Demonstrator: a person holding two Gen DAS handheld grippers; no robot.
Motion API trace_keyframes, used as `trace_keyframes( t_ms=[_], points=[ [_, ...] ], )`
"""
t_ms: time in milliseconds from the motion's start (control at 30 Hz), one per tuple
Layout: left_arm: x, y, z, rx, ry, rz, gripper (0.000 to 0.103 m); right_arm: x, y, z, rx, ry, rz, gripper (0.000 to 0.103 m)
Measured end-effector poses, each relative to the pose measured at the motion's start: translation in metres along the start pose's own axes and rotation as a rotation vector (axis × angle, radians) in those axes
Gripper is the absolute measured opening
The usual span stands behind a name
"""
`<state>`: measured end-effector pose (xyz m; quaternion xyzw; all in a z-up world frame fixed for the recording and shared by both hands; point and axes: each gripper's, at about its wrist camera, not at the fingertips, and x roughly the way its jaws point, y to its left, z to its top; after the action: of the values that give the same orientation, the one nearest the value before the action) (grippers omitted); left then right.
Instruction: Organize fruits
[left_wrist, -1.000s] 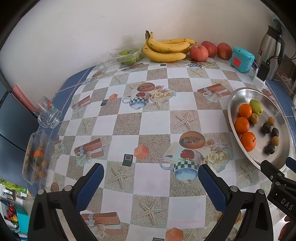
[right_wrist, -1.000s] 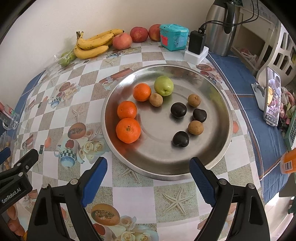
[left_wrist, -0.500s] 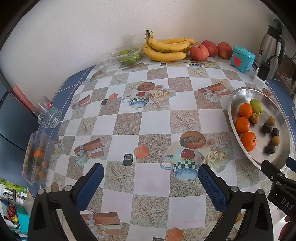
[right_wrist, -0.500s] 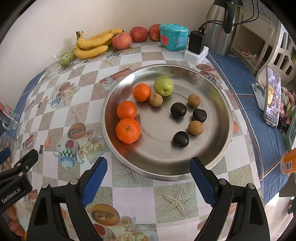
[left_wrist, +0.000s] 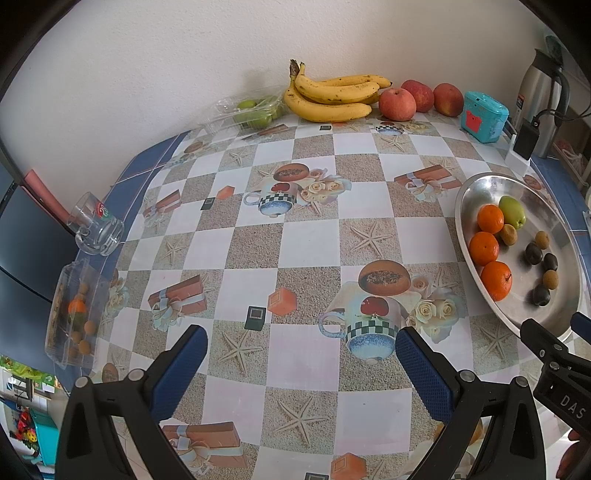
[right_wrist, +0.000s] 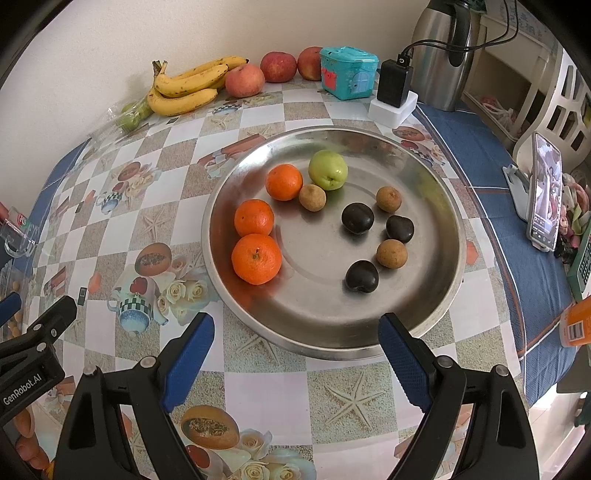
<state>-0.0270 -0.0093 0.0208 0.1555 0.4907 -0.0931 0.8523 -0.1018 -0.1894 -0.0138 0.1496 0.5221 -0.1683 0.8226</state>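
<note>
A round metal tray (right_wrist: 424, 317) (left_wrist: 469, 184) holds three oranges (right_wrist: 256, 258), a green apple (right_wrist: 328, 170), three brown longans (right_wrist: 391, 253) and three dark plums (right_wrist: 362, 276). My right gripper (right_wrist: 297, 338) is open and empty, hovering over the tray's near rim. My left gripper (left_wrist: 301, 352) is open and empty above the tablecloth, left of the tray. Bananas (left_wrist: 328, 96) and three red apples (left_wrist: 397, 104) lie along the far wall. A clear box (left_wrist: 74, 314) with an orange and longans sits at the table's left edge.
A clear pack of green fruit (left_wrist: 255, 109) lies left of the bananas. A glass mug (left_wrist: 96, 225), a teal box (right_wrist: 349, 72), a charger (right_wrist: 394, 94), a steel kettle (right_wrist: 443, 51) and a phone on a stand (right_wrist: 545, 192) stand around the table.
</note>
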Motion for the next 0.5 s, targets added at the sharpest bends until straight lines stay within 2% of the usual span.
trace_keyframes(
  t_ms=[500],
  points=[
    [-0.0014, -0.0003, 0.0005, -0.002, -0.003, -0.004, 0.103, 0.0004, 0.0002, -0.0002, -0.002, 0.0, 0.0, 0.091]
  ],
)
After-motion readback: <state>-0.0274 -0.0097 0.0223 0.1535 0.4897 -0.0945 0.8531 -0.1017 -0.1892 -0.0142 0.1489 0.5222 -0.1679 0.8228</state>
